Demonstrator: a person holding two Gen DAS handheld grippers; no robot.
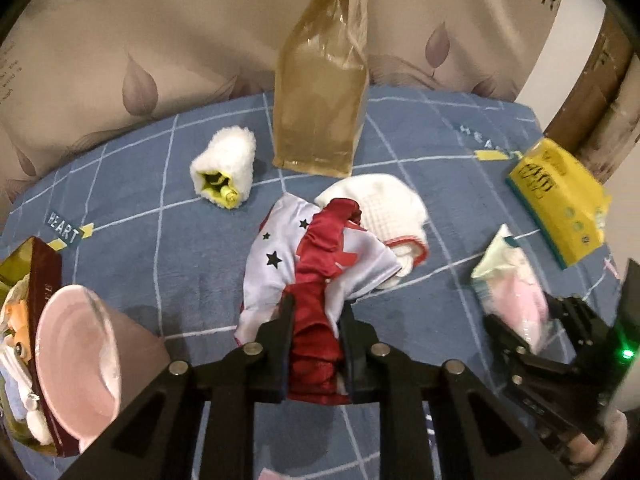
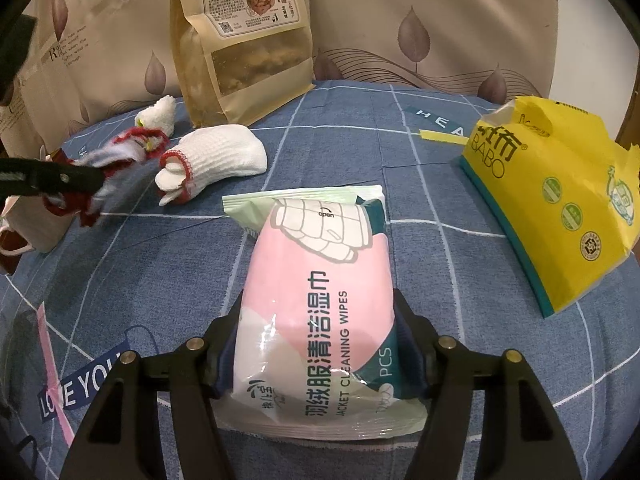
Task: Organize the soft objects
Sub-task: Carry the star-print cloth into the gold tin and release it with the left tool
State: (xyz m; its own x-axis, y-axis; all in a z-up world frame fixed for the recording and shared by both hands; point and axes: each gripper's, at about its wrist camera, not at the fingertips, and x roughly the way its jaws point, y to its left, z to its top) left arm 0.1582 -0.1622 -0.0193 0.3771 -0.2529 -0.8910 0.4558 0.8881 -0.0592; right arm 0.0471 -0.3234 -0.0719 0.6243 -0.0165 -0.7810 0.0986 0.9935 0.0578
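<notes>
My left gripper (image 1: 316, 308) is shut on a red-and-white cloth with black stars (image 1: 280, 256); its red band is pinched between the pads. From the right wrist view the same cloth (image 2: 132, 144) droops from that gripper (image 2: 94, 182) just above the blue checked bedspread (image 2: 180, 264). My right gripper (image 2: 320, 304) is shut on a pink pack of cleaning wipes (image 2: 316, 248), pads pressed into both sides. That pack (image 1: 508, 280) shows at the right of the left wrist view. A white knitted glove with red trim (image 1: 384, 208) (image 2: 220, 156) lies behind the cloth.
A white fleece roll with yellow inside (image 1: 224, 168) lies beside a tall brown snack pouch (image 1: 320, 120) standing at the back. A yellow tissue pack (image 2: 560, 200) sits at the right. A pink bowl (image 1: 76, 360) and a box of items (image 1: 44, 276) are near left.
</notes>
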